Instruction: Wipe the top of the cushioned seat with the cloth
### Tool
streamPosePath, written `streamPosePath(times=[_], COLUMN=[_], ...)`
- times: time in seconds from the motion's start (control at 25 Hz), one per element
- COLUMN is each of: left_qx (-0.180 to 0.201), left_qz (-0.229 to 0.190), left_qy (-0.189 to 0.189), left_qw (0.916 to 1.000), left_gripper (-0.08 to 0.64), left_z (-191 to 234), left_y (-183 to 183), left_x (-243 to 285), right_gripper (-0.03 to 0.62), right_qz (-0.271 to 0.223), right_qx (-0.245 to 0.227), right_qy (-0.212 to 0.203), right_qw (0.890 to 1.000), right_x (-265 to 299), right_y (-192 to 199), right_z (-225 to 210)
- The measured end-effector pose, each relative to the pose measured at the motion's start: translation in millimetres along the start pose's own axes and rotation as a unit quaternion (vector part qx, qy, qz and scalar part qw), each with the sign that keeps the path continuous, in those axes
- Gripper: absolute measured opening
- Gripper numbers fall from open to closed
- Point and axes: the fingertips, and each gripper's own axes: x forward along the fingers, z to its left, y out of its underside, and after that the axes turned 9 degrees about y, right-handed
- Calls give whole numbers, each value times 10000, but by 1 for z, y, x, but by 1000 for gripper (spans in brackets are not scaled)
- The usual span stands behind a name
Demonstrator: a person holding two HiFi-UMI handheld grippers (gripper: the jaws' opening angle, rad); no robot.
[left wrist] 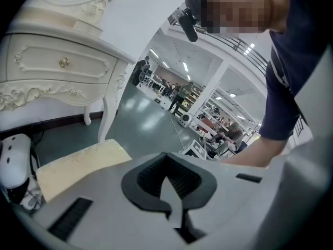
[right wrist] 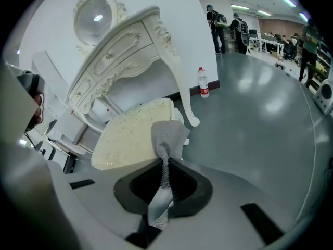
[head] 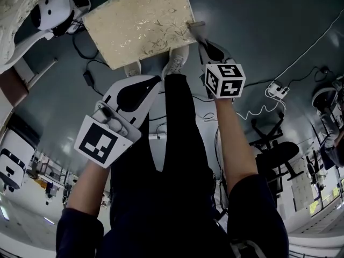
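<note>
The cushioned seat (head: 140,23) has a cream top with a gold leaf pattern and lies ahead of the person's feet. My right gripper (head: 199,35) is shut on a grey cloth (head: 196,24) at the seat's near right corner. In the right gripper view the cloth (right wrist: 169,135) stands up from the right gripper (right wrist: 165,165) and hangs just over the edge of the seat (right wrist: 130,139). My left gripper (head: 155,83) is held back by the person's legs, short of the seat, shut on nothing. The left gripper view shows the left gripper (left wrist: 169,190) with the seat (left wrist: 78,164) beyond at the left.
A white ornate dressing table (right wrist: 125,51) stands behind the seat, with a curved leg (right wrist: 183,90) and a water bottle (right wrist: 203,82) by the wall. A white device (left wrist: 13,160) and cables (head: 80,50) lie left of the seat. A power strip (head: 277,90) lies at the right.
</note>
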Motion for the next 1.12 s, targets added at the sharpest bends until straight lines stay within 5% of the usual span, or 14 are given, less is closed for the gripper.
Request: streamPosePath(times=[0.48,1.12], left_qx=[649,1719], left_qz=[-556,-1086], left_qy=[1,-195], left_qw=[9963,9789], left_gripper=[8,8], left_z=[-33,-102], left_y=[-72,-180], left_x=[-79,-217], right_gripper=[41,41], right_qz=[-867,-2078], right_qx=[139,-1092], right_qy=[-57,-615], right_qw=[9961,9701], right_x=[-123,-306], right_y=[-79,-209], right_z=[58,219])
